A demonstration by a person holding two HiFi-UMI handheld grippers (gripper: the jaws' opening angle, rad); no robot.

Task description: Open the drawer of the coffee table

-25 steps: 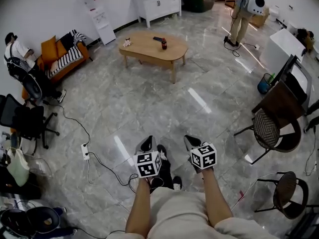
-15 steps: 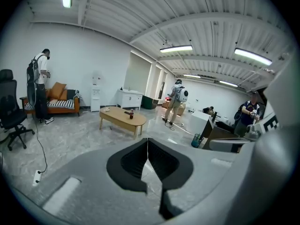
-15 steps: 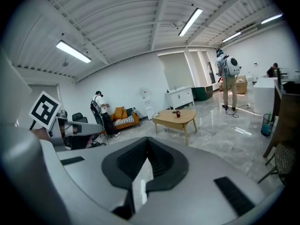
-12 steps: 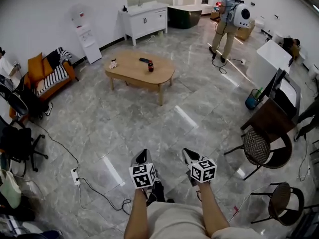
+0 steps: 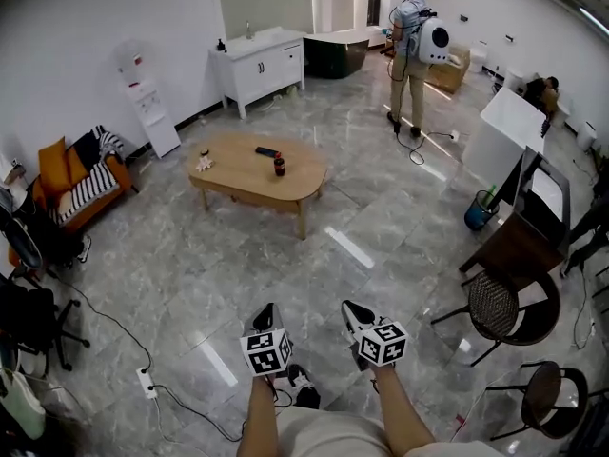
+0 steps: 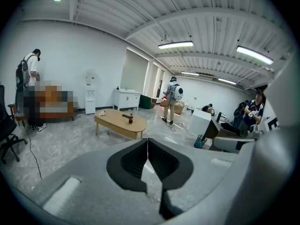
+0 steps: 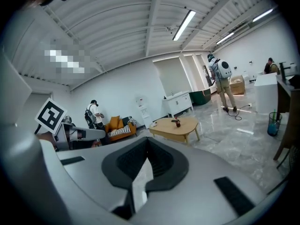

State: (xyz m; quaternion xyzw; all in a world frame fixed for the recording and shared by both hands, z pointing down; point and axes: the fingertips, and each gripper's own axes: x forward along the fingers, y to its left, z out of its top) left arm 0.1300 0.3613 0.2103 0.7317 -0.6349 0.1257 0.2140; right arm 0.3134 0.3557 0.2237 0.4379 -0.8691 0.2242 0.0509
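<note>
L hand-held gripper (image 5: 264, 317): jaws closed, empty | R hand-held gripper (image 5: 352, 314): jaws closed, empty | side by side

Bottle (image 5: 279, 166) on coffee table (image 5: 236, 177)

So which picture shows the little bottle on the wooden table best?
The head view: it looks down on the coffee table, so the dark bottle stands clear against the pale top. The left gripper view shows the bottle small, from the side; the right gripper view shows it tinier still.
</note>
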